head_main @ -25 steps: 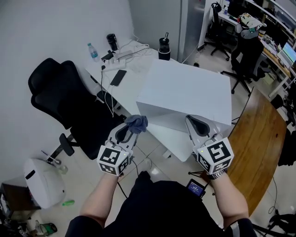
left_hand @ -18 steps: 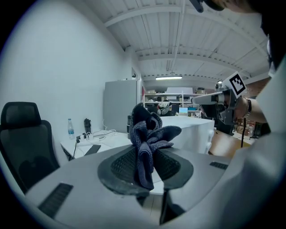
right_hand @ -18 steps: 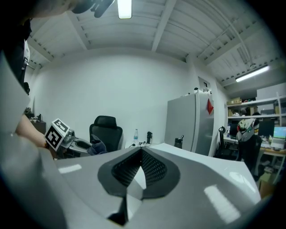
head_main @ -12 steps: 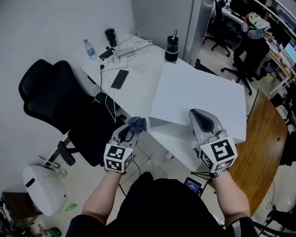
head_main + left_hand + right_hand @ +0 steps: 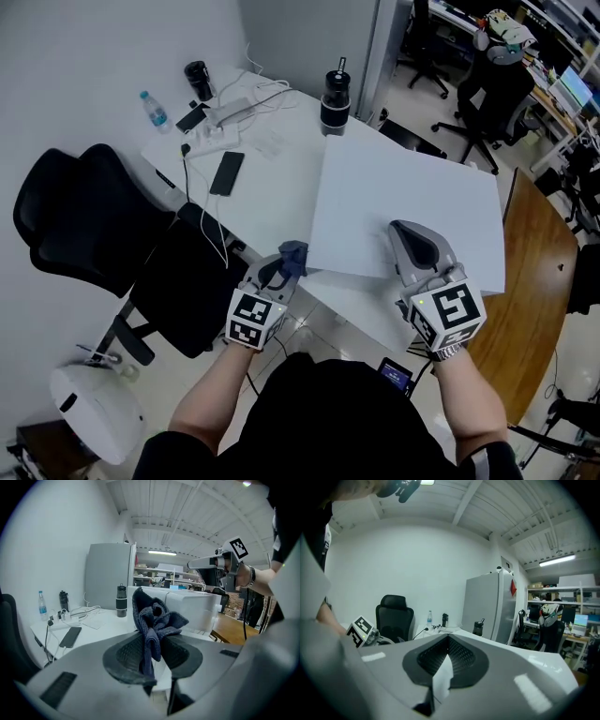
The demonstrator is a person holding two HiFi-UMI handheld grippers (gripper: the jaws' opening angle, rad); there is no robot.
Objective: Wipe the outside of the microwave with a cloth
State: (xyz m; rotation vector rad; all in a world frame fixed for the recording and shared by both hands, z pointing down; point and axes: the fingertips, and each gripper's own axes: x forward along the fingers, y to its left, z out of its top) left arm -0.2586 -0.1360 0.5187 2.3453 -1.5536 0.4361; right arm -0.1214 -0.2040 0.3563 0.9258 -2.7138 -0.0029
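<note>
Left gripper view: the left gripper point(image 5: 152, 645) has its jaws clamped on a crumpled dark-blue knitted cloth point(image 5: 153, 616), which bunches above the fingertips. Just beyond it stands the white box-shaped microwave point(image 5: 197, 609). The right gripper point(image 5: 448, 639) has its jaws together with nothing in them, above the microwave's near edge. Farther off, a black tumbler point(image 5: 121, 601) stands on the white desk point(image 5: 96, 632).

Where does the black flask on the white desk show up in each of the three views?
Head view: black flask stands at top centre, near the desk's far edge.
Left gripper view: black flask is left of centre, upright on the desk.
Right gripper view: black flask is small, just right of centre.
Shared landmark: the clear water bottle is left of the flask in every view.
</note>
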